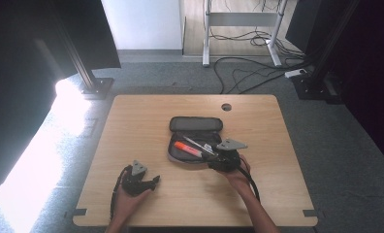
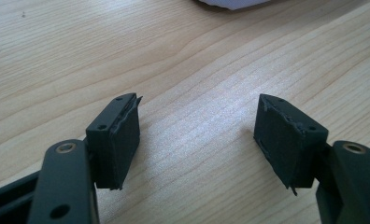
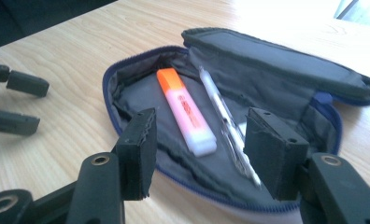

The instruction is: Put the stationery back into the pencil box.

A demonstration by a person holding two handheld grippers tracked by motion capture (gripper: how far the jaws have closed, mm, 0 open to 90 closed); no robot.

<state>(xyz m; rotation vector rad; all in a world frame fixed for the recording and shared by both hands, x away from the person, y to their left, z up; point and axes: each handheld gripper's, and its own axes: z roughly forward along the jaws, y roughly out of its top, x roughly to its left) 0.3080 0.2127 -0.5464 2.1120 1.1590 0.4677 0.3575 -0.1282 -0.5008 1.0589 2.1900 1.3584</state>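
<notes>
A grey pencil case [image 1: 196, 125] with a blue zip lies open at the middle of the wooden table [image 1: 141, 116]. Inside it lie an orange highlighter [image 1: 187, 148] and a clear pen [image 1: 200, 145]. In the right gripper view the highlighter [image 3: 185, 112] and the pen [image 3: 225, 123] lie side by side on the case's lining [image 3: 136, 88]. My right gripper [image 3: 199, 144] hovers open at the case's near edge, nothing between its pads. My left gripper [image 2: 199, 135] rests open over bare wood to the left [image 1: 156, 180], apart from the case.
A round cable hole [image 1: 226, 107] sits near the table's far edge. On the floor beyond are cables [image 1: 248, 73] and the legs of another desk [image 1: 206, 53]. Dark stands [image 1: 90, 80] flank the table.
</notes>
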